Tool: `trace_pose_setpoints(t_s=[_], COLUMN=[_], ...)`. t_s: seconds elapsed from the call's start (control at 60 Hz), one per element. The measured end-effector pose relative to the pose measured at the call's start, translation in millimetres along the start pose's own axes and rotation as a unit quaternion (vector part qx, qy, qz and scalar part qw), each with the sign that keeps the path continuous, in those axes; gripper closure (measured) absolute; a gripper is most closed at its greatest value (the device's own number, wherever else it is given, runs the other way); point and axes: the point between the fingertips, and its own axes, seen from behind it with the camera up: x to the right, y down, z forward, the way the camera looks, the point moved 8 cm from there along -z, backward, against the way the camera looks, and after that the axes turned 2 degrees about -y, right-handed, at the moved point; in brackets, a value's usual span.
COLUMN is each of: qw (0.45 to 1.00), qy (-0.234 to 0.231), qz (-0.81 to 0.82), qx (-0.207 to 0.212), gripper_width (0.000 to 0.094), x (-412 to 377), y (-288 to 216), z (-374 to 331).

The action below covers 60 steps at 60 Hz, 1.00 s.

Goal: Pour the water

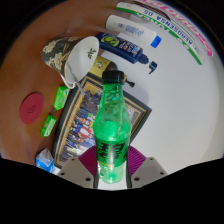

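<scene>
A green plastic bottle (pixel 113 125) with a black cap and dark label stands upright between my gripper's fingers. My gripper (pixel 112 166) is shut on the bottle's lower body, with the magenta pads (pixel 87 160) pressed against both sides. Beyond the bottle, a white cup (pixel 82 57) lies tilted on the white round table (pixel 185 110), its opening facing the bottle. A grey-patterned cap or cloth (pixel 54 50) sits against the cup's far side.
A framed picture or book (pixel 85 115) lies under and behind the bottle. Small green items (pixel 61 97) and a red disc (pixel 35 103) lie to the left. A blue-capped bottle (pixel 130 47) and printed packets (pixel 165 28) lie at the far side.
</scene>
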Motion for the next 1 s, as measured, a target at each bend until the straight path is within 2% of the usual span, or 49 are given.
trace_pose_setpoints(t_s=[0.267, 0.383, 0.467, 0.65, 0.783, 0.9, 1.0], qw=[1.0, 0.99, 0.962, 0.828, 0.687, 0.567, 0.515], qy=[-0.008, -0.038, -0.063, -0.117, -0.171, -0.214, -0.232], qz=[0.002, 0.132, 0.266, 0.546, 0.704, 0.792, 0.822], qx=[0.005, 0.018, 0.024, 0.051, 0.066, 0.072, 0.069], gripper_width=[0.0568, 0.0566, 0.0566, 0.0568, 0.0567, 0.0567, 0.0566], x=[-1, 4, 13, 28, 11, -20, -50], y=[-5, -2, 6, 23, 29, 18, 3], z=[4, 0, -6, -20, -22, -15, -7])
